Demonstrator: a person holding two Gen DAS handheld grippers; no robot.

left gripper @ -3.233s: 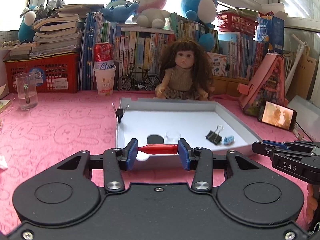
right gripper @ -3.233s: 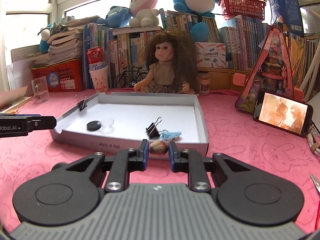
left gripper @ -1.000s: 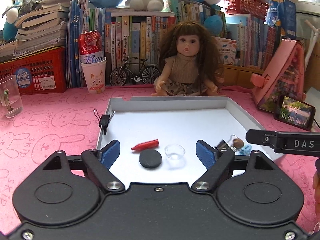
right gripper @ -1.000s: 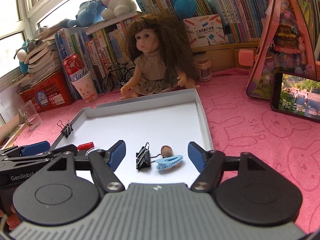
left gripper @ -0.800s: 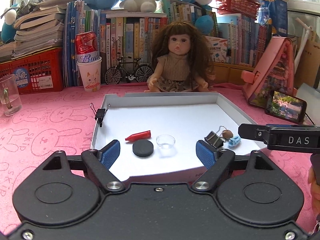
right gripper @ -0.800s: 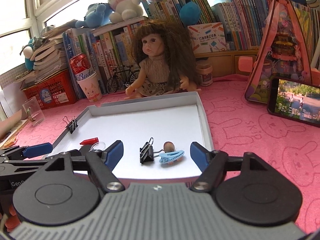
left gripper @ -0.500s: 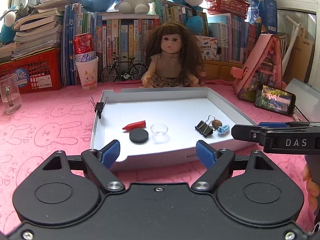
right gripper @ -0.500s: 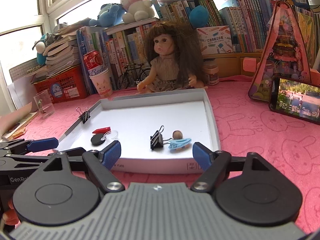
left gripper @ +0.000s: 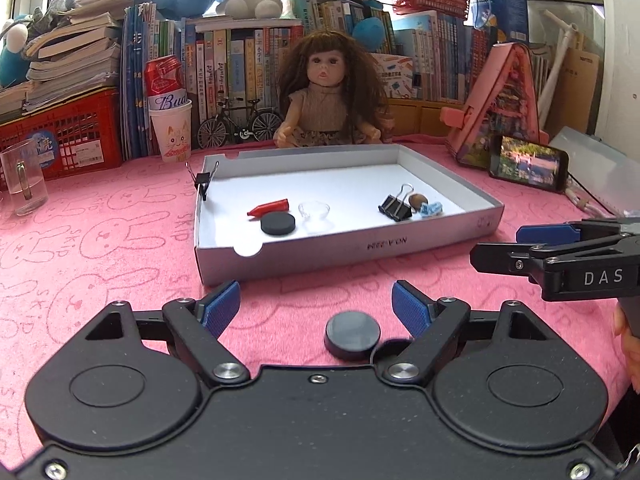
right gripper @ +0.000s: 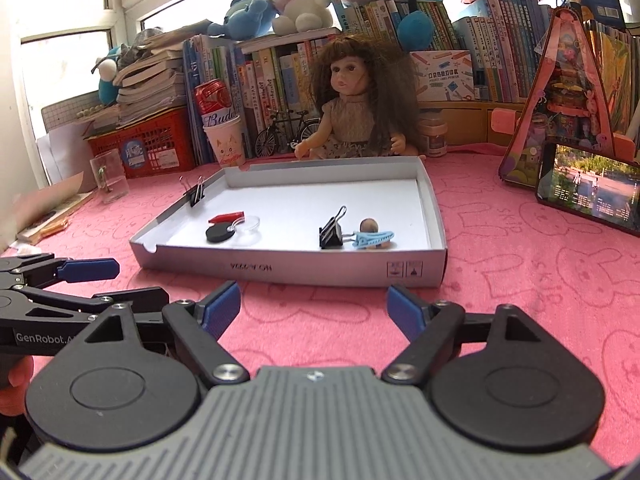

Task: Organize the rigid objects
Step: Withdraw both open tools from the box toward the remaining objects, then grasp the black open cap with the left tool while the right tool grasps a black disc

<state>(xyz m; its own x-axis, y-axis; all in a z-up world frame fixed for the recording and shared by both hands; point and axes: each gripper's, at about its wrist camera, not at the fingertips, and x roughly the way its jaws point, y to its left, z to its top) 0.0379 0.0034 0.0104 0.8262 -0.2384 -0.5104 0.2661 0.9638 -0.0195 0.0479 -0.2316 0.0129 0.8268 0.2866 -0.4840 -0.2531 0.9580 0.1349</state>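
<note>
Lying between the gaping left tongs [left gripper: 316, 306], a black disc [left gripper: 352, 335]; right tongs [right gripper: 314, 306] gape empty.

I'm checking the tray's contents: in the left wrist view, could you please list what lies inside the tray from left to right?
red cap → black disc → clear dish → black binder clip → brown nut → blue clip

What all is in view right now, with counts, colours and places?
White cardboard tray: one, on pink cloth.
Black binder clips: two; one in tray, one on tray's left wall.
Red crayon: one, tray.
Black round discs: two; tray, cloth between left tongs' fingers.
Clear plastic cap: one, tray.
Brown nut: one, tray.
Blue hair clip: one, tray.
Brown-haired doll: one, behind tray.
Left tongs: open.
Right tongs: open.
</note>
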